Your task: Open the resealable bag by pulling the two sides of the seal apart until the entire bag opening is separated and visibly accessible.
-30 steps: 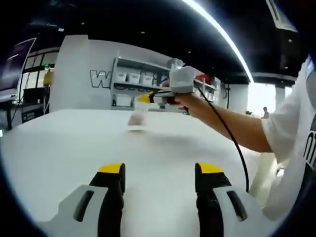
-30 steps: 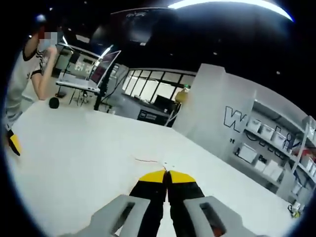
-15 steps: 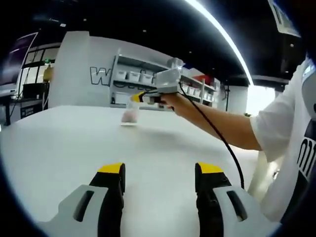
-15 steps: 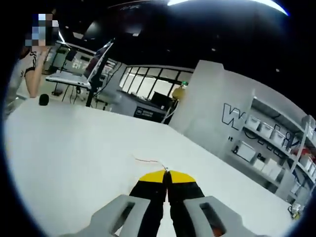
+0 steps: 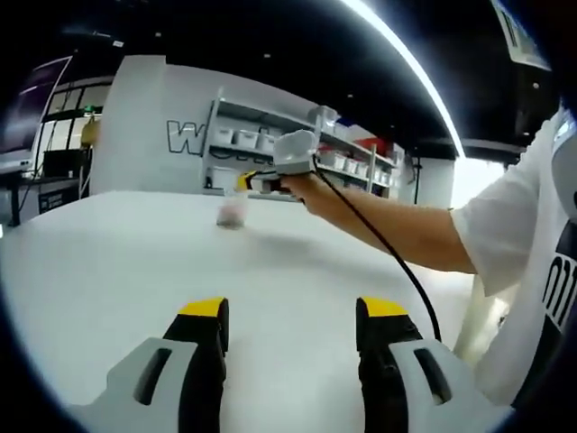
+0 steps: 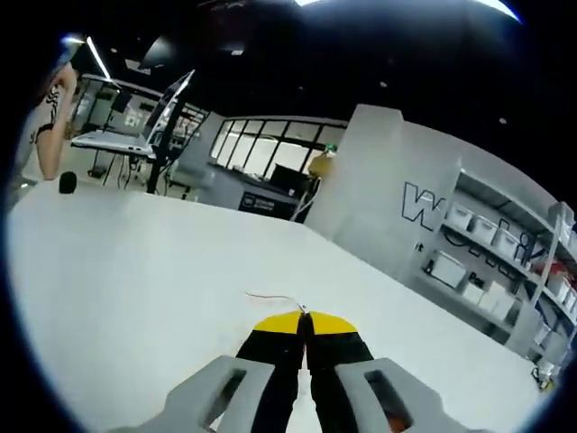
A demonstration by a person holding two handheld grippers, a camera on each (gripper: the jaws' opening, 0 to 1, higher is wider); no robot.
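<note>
In the left gripper view, a small clear resealable bag (image 5: 232, 213) with pinkish contents hangs at the far side of the white table (image 5: 108, 280). My right gripper (image 5: 244, 182), held by a person's hand, is shut on its top edge. In the right gripper view, that gripper (image 6: 305, 317) has its jaws pressed together, and a thin red-lined strip of the bag's seal (image 6: 270, 297) pokes out past the tips. My left gripper (image 5: 293, 311) stands open low over the near part of the table, far from the bag, with nothing between its fingers.
A person's forearm (image 5: 388, 225) and a black cable (image 5: 397, 266) cross the right of the left gripper view. Shelves with white bins (image 5: 243, 141) stand behind the table. Another person (image 6: 45, 108) and a laptop on a stand (image 6: 135, 126) are at the far left.
My right gripper has carried the bag a little farther away and to the left across the table. The left gripper has stayed open in place.
</note>
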